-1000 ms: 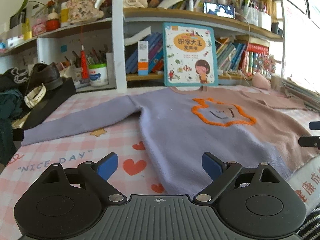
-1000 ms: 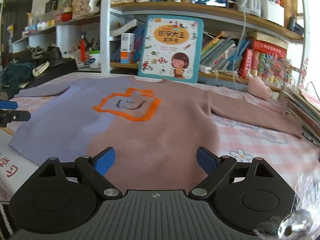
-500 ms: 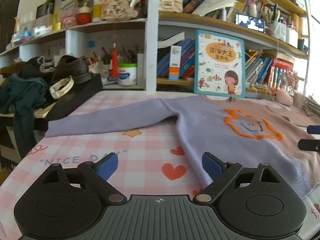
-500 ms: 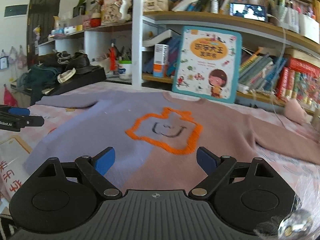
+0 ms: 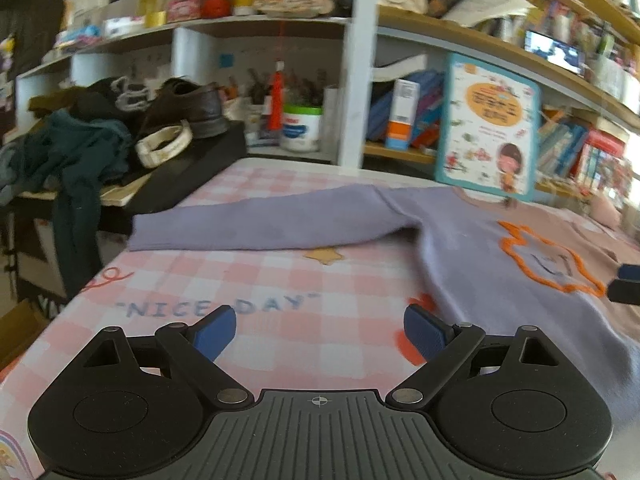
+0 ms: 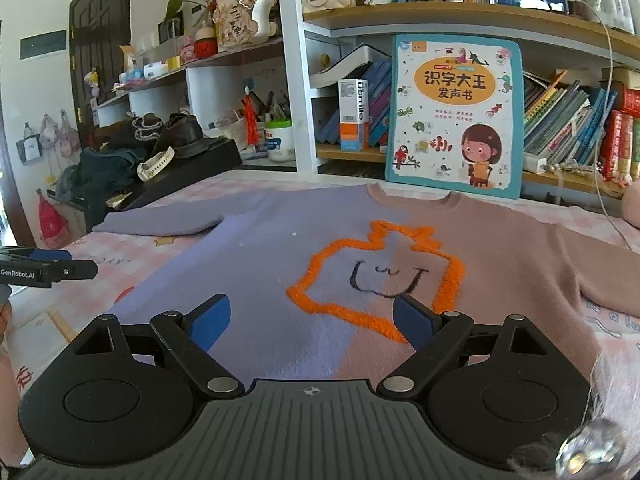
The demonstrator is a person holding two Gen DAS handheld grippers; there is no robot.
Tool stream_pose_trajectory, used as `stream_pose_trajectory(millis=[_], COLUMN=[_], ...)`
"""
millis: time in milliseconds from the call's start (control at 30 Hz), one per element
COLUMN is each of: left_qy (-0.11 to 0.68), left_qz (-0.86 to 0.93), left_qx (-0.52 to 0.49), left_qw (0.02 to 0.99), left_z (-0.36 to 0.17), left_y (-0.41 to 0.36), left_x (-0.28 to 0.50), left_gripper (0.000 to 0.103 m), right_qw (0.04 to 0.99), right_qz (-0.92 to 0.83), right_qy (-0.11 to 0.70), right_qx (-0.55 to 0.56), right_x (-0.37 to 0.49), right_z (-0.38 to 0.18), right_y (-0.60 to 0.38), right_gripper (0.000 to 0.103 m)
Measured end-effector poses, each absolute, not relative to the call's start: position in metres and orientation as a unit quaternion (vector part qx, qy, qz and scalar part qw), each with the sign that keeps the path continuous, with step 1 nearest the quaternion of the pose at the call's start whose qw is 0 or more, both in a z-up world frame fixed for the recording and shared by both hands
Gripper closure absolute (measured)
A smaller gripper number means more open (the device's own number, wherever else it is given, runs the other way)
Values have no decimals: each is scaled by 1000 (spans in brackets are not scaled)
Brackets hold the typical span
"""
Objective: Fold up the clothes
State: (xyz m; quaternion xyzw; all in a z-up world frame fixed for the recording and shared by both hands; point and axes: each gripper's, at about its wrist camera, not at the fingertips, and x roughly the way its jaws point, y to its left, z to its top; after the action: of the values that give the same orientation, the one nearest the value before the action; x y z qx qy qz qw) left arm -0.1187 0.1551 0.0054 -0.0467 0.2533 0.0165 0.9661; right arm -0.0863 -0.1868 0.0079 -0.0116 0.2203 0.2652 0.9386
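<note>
both of our grippers are spread wide and holding nothing. the left gripper [image 5: 320, 330] has its jaws hanging over the bare checked tablecloth [image 5: 248, 276], with the "nice day" print just ahead of them. the right gripper [image 6: 311, 318] has its jaws open above the lower front of the sweater [image 6: 320, 248], the orange outline with the smiley sitting just ahead and a bit right of them.

the sweater lies flat and face up, body smooth, purple half toward the left jaws and pink half on the far side. the purple sleeve [image 5: 256, 222] stretches straight out, well ahead of the left jaws. the pink sleeve [image 6: 592, 264] runs out ahead and right of the right jaws. no fold anywhere that we can see.

so we read this as the spread-out stage with a fold coming up, though it'd look the same if it had been laid open again. the left jaws seem aimed at the purple sleeve; a fold there would want a pinch near the cuff [image 5: 138, 234] and a carry across the chest, keeping the knit from bunching. behind the collar a picture book [image 6: 456, 116] leans on the shelf.
</note>
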Motion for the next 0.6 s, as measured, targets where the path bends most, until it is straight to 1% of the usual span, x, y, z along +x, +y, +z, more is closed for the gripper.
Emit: stream_pose_trajectory(millis=[267,367,600], left_qy=[255,256,256], left_qz=[72,92,128], left_qx=[-61,-66,-76], left_qw=[962,960,955], left_z=[6,6,6], left_y=[183,193,211], left_x=[-103,-97,-85], left_gripper=[10,4,4], right_qw=[936,935,936], right_qz=[290,297,299], right_qy=[194,188,176], right_qx=[-38,-48,-67], right_x=[-69,-65,-57], right_z=[8,8,5], right_y=[-172,-169,-165], right_gripper=[15,15,15])
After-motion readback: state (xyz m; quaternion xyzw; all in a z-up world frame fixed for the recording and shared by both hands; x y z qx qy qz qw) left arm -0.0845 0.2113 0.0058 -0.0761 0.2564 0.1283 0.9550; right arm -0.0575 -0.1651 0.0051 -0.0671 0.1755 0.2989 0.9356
